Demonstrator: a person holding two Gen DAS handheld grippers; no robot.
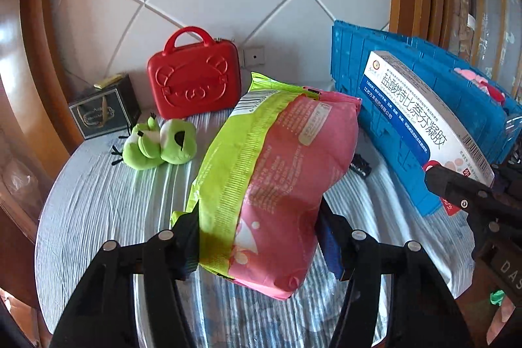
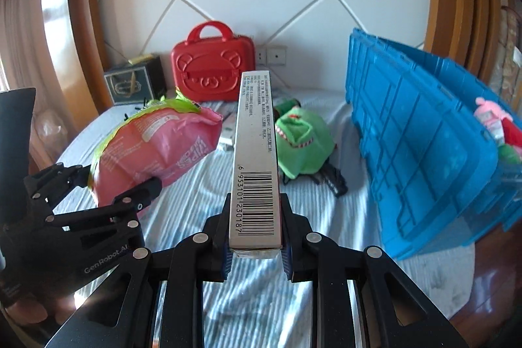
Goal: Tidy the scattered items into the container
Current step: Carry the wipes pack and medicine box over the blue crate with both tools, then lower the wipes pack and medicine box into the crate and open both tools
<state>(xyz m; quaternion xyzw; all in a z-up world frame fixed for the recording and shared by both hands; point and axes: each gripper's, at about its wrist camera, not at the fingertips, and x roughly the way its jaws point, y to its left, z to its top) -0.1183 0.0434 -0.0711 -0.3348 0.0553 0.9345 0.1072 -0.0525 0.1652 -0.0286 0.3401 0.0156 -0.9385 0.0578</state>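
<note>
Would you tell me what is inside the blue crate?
Over the blue crate's rim show a pink plush toy and red and green soft items; everything lower is hidden by its wall.

pink-green packet (image 1: pixel 277 172), blue crate (image 2: pixel 421 132), red case (image 1: pixel 194 77)

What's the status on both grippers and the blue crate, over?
Left gripper shut on pink wipes pack, lifted. Right gripper shut on medicine box, lifted. Blue crate to the right, toys already inside. Nothing blocking.
</note>
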